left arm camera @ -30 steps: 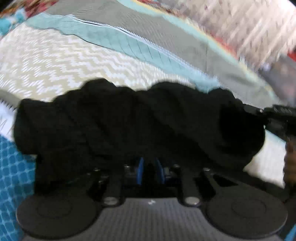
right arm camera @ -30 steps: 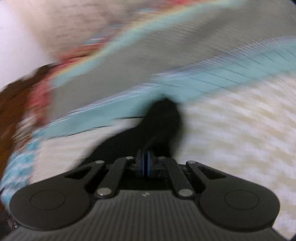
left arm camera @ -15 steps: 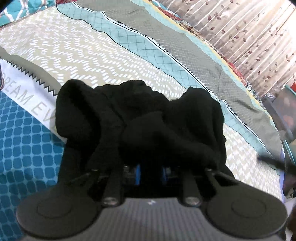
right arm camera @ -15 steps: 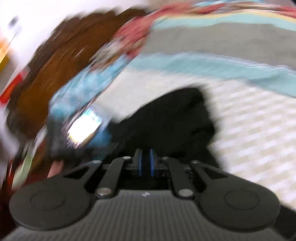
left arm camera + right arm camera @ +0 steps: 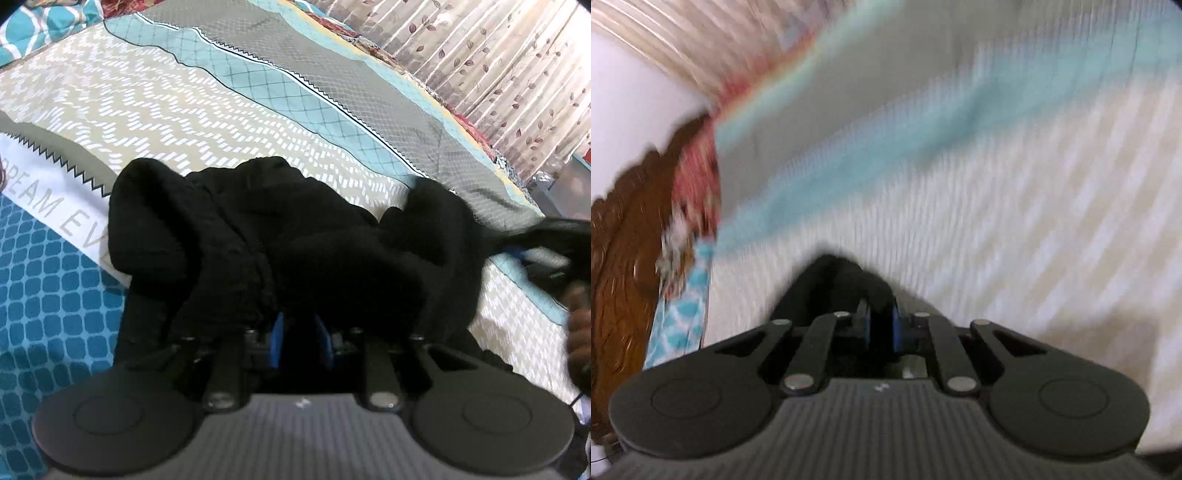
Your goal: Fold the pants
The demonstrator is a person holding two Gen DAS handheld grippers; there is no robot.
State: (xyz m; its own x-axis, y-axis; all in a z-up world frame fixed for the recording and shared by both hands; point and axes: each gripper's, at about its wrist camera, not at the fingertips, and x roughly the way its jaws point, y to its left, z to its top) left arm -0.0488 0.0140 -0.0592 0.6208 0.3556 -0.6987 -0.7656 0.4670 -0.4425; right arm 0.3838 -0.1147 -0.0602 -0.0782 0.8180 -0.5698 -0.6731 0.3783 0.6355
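Black pants (image 5: 295,240) lie bunched on the patterned bedspread (image 5: 184,110), right in front of my left gripper (image 5: 300,339). Its blue pads are shut on a fold of the cloth. In the left wrist view my right gripper (image 5: 535,251) shows blurred at the right edge, holding the pants' stretched right end, with a hand (image 5: 580,325) behind it. The right wrist view is smeared by motion. There my right gripper (image 5: 881,326) has black pants (image 5: 842,280) cloth between its blue pads, and its jaws are closing on it.
The bedspread has chevron, teal and grey bands, with a blue checked panel (image 5: 44,295) at the near left. A leaf-print curtain (image 5: 498,55) hangs beyond the bed's far edge. Brown wooden furniture (image 5: 620,277) stands at the left in the right wrist view.
The pants went from a stretched roll to a loose heap. Their right end is now drawn out to the right by my right gripper. The right wrist view swung left, then back over the bed.
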